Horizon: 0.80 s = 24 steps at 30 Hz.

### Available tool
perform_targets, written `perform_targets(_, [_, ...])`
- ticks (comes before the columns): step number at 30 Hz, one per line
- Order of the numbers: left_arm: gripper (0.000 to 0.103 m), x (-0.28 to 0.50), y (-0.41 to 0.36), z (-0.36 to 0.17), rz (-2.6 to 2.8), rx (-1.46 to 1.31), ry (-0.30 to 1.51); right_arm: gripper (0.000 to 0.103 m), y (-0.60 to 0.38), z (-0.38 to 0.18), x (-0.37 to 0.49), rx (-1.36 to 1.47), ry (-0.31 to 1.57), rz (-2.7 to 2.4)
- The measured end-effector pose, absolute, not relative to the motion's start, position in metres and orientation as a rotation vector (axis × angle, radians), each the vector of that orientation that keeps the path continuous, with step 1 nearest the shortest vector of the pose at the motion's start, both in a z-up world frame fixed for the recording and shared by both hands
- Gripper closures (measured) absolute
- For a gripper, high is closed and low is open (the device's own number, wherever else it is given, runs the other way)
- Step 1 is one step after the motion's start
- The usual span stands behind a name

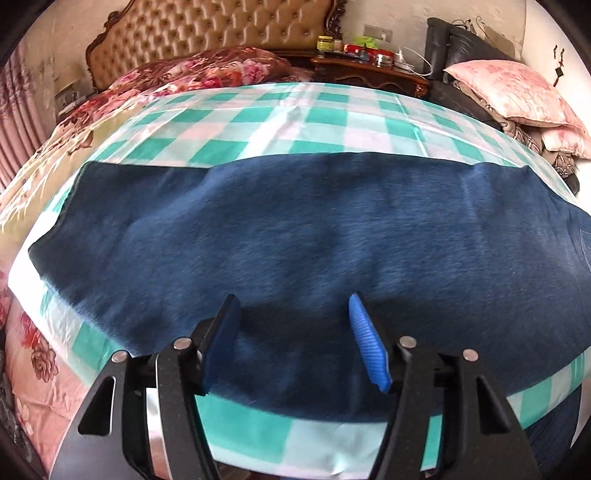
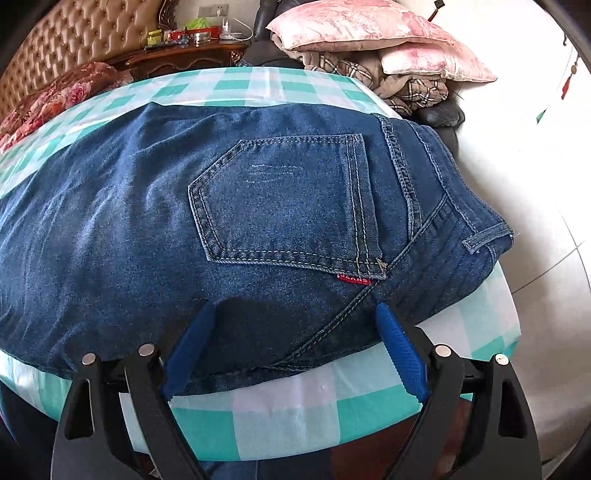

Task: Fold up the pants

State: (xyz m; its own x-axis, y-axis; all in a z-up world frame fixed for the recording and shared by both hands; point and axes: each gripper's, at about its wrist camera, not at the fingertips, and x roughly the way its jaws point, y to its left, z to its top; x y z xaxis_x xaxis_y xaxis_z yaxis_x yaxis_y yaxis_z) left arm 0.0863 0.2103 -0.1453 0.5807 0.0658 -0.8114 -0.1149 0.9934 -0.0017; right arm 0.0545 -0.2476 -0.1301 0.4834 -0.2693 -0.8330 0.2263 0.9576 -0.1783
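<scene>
Dark blue jeans (image 1: 295, 236) lie flat across a green-and-white checked sheet (image 1: 280, 118), the legs folded one over the other. My left gripper (image 1: 293, 306) hovers above the leg part near its front edge, open, with nothing between its blue pads. In the right wrist view the seat of the jeans (image 2: 184, 221) shows a back pocket (image 2: 288, 203) with a small red label (image 2: 354, 280), and the waistband (image 2: 476, 236) lies at the right. My right gripper (image 2: 293, 312) stands wide open over the seat just below the pocket, its jaws bare.
The checked sheet (image 2: 258, 398) covers a raised surface whose front edge runs just under both grippers. Beyond it are a floral blanket (image 1: 207, 70), a tufted headboard (image 1: 207, 26), a cluttered wooden nightstand (image 1: 369, 66), and pink pillows (image 2: 369, 33) on piled clothes at the right.
</scene>
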Motion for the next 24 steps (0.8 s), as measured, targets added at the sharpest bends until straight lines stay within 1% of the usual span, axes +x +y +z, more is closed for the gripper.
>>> perform_targets(8, [0.040,0.067,0.227,-0.143,0.125,-0.083,0.929,0.018,-0.243,-0.124,0.055,-0.075,1.037,-0.314])
perform_targets(11, [0.040,0.063,0.228,-0.144,0.123,-0.079,0.917,0.018,-0.230,-0.105,0.052,-0.114,0.952,-0.299])
perform_targets(13, [0.040,0.062,0.227,-0.144,0.126,-0.080,0.911,0.018,-0.215,-0.089,0.051,-0.089,0.872,-0.196])
perform_targets(15, [0.040,0.063,0.227,-0.144,0.127,-0.082,0.908,0.019,-0.206,-0.085,0.053,-0.083,0.851,-0.159])
perform_targets(17, [0.040,0.061,0.227,-0.145,0.126,-0.083,0.896,0.030,-0.198,-0.094,0.062,-0.095,0.882,-0.133])
perform_targets(18, [0.040,0.060,0.227,-0.145,0.125,-0.082,0.892,0.037,-0.195,-0.103,0.066,-0.105,0.918,-0.127])
perform_targets(19, [0.040,0.059,0.227,-0.145,0.124,-0.085,0.890,0.039,-0.194,-0.112,0.070,-0.115,0.956,-0.134])
perform_targets(21, [0.040,0.058,0.231,-0.141,0.135,-0.121,0.875,0.039,-0.196,-0.124,0.071,-0.107,0.997,-0.147])
perform_targets(23, [0.041,0.064,0.237,-0.128,0.116,-0.152,0.827,0.039,-0.197,-0.129,0.066,-0.103,0.988,-0.137])
perform_targets(24, [0.047,0.069,0.238,-0.123,0.120,-0.134,0.818,0.038,-0.196,-0.129,0.065,-0.120,0.983,-0.132])
